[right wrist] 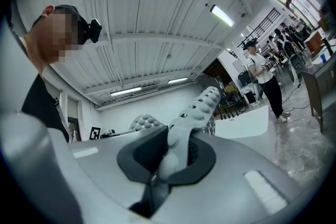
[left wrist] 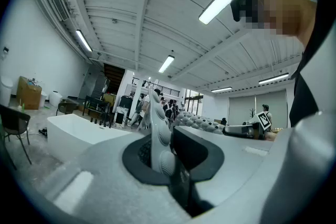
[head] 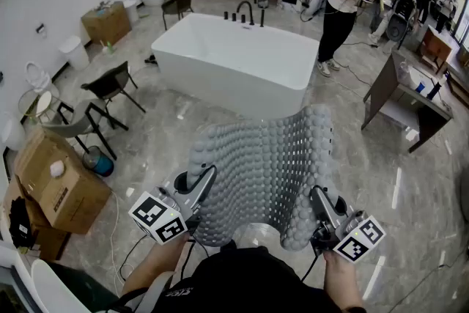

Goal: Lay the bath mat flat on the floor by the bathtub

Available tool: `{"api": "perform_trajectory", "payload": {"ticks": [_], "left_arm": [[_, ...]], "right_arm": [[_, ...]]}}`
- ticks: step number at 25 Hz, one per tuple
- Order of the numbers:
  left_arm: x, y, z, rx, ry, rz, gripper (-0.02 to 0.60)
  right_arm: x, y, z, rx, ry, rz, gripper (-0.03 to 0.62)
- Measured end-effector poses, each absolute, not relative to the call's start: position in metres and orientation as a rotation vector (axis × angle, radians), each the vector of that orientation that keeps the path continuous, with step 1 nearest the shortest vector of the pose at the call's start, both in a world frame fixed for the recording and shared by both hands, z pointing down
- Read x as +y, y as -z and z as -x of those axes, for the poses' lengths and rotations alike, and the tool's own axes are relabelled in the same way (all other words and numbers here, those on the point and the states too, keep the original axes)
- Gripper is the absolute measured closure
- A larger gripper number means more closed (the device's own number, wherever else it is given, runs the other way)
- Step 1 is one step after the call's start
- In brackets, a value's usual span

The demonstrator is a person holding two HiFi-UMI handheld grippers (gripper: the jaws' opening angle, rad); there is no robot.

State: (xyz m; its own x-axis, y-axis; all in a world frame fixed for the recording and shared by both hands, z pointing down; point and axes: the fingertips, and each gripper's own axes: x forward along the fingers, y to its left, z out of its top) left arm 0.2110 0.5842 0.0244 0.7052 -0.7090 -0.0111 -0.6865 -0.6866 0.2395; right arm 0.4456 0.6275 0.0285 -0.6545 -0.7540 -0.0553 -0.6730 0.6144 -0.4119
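A grey bubbled bath mat (head: 267, 172) hangs in the air between my two grippers, sagging in the middle and curling up at its far edge. My left gripper (head: 201, 183) is shut on the mat's near left corner; in the left gripper view the mat's edge (left wrist: 157, 131) stands pinched between the jaws. My right gripper (head: 319, 205) is shut on the near right corner, the mat's edge (right wrist: 181, 134) clamped upright between its jaws. The white bathtub (head: 234, 62) stands beyond the mat, with grey marble floor between.
A black chair (head: 110, 88) and a grey chair (head: 77, 124) stand left of the tub. Cardboard boxes (head: 58, 183) sit at the near left. A grey desk (head: 407, 95) is at the right. A person (head: 344, 4) stands behind the tub's right end.
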Motion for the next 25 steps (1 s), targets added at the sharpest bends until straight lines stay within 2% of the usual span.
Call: {"api": "perform_trajectory", "payload": {"ticks": [9,25], "left_arm": [[0.588,-0.022,-0.219,-1.126,0.106,-2.726,0.546],[0.615,-0.019,-0.271,-1.221,0.066,-2.706,0.546]], "right_arm": [[0.63,-0.029,-0.45,2.609,0.533,1.177,0.577],[0.64,-0.025,-0.485,2.653,0.531,1.01,0.562]]}}
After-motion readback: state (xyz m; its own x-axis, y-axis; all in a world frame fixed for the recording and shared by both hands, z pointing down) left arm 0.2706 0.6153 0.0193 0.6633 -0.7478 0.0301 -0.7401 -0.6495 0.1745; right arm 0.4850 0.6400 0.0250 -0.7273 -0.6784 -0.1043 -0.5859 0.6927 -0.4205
